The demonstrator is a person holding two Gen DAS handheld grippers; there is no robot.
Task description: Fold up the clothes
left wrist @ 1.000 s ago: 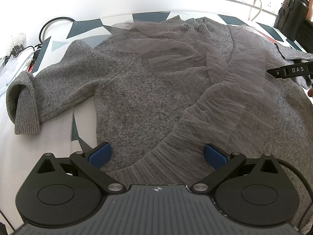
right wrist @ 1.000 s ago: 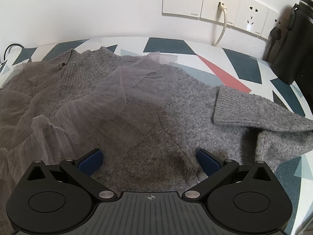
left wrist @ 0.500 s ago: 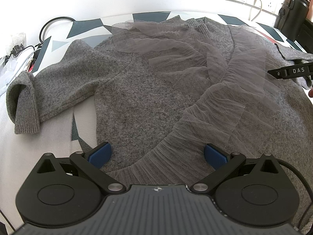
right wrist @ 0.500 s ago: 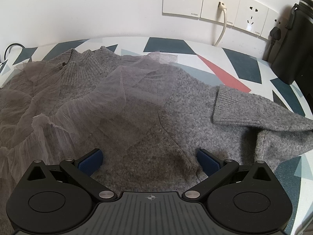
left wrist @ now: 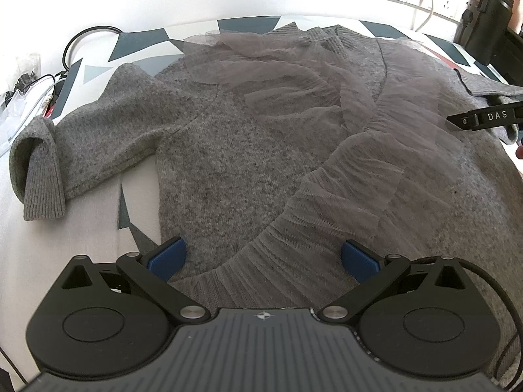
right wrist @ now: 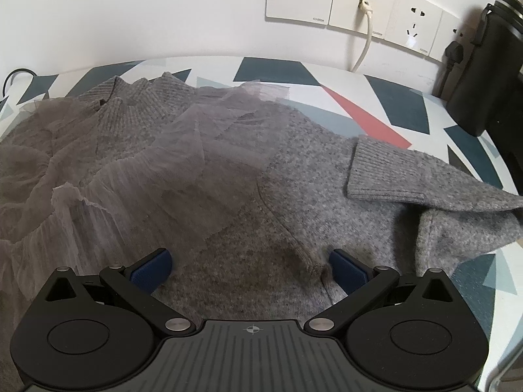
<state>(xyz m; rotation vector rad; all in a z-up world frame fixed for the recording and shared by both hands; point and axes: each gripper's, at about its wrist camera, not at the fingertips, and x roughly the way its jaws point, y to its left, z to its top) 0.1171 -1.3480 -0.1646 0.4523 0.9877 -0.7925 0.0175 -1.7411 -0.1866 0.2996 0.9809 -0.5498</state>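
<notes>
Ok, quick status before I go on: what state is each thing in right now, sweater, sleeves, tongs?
Grey sweater: spread flat on the patterned table, front up, unfolded.
Tulle ruffle: draped loose across the sweater's front.
One sleeve: stretched outward, cuff turned back.
Other sleeve: doubled back over itself.
Left tongs: open, holding nothing, over the hem.
Right tongs: open, holding nothing.
White cable: plugged into the wall socket.

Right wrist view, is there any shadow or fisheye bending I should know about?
Right wrist view: a dark shadow lies on the gray sweater between the open jaws, and the wall outlets curve. Left wrist view: the table edge bows, corners vignette; focus stays sharp.
</notes>
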